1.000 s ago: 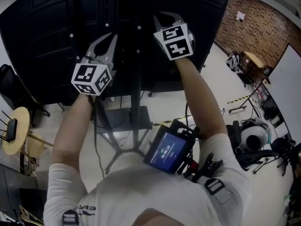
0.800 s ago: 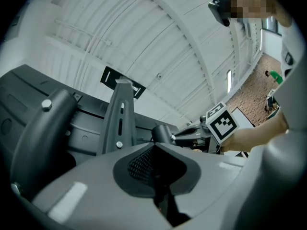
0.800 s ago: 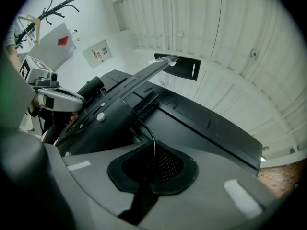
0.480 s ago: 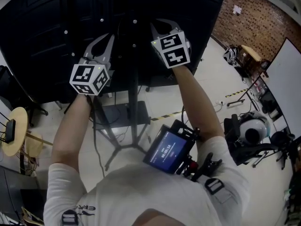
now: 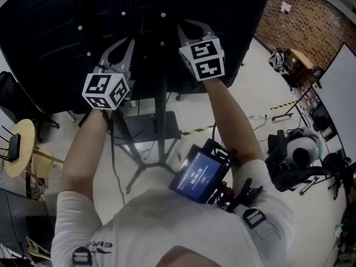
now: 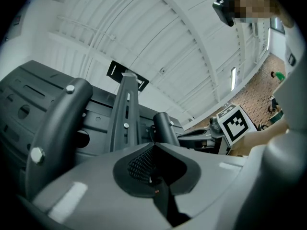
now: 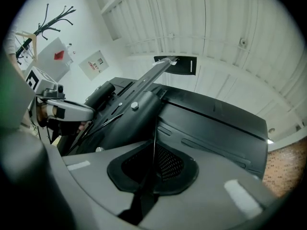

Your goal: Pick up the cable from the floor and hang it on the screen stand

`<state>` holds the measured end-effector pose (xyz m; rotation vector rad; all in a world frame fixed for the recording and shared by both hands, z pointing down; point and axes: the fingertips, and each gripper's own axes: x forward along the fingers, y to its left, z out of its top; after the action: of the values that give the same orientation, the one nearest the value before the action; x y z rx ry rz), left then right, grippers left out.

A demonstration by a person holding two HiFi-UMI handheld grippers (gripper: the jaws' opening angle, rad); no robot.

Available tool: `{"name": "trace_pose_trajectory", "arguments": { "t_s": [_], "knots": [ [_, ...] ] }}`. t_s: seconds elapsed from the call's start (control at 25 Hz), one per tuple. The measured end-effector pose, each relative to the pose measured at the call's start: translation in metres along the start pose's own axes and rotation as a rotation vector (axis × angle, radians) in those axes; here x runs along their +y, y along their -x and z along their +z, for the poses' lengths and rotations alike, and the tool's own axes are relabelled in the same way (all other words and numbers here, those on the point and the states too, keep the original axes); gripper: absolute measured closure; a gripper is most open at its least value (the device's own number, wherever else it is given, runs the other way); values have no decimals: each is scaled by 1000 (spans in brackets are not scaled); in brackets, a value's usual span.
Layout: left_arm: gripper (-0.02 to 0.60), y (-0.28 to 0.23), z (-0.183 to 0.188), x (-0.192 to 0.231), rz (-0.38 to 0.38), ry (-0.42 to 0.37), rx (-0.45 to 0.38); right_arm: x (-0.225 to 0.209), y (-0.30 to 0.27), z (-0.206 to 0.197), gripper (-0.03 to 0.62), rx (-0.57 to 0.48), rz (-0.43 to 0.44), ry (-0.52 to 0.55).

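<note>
The black screen stands on a dark stand whose pole runs down between my two grippers. My left gripper points up at the screen's back, left of the pole. In the left gripper view its jaws are closed together and no cable shows in them. My right gripper is right of the pole. A thin dark cable runs up out of its nearly closed jaws, which have just been opening slightly. Another thin cable stretch hangs below my left hand.
The stand's mounting bracket reaches up behind the screen. A base shelf and splayed legs sit on the floor below. A round wooden stool is at the left. A white helmet and gear lie at the right, near a brick wall.
Both grippers stay at the screen's back beside the pole. The right one has sunk a little and rolled slightly.
</note>
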<state>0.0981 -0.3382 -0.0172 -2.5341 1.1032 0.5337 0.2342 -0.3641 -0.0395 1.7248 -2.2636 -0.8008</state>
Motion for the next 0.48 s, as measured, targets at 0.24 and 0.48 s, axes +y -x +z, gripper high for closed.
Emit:
{"name": "trace_pose_trajectory", "arguments": {
  "t_s": [0.24, 0.48],
  "knots": [
    [580, 16, -4, 7, 15, 2, 20, 6, 1, 1, 559, -12, -6, -24],
    [580, 25, -6, 9, 24, 5, 34, 7, 2, -7, 536, -20, -6, -51]
  ]
}}
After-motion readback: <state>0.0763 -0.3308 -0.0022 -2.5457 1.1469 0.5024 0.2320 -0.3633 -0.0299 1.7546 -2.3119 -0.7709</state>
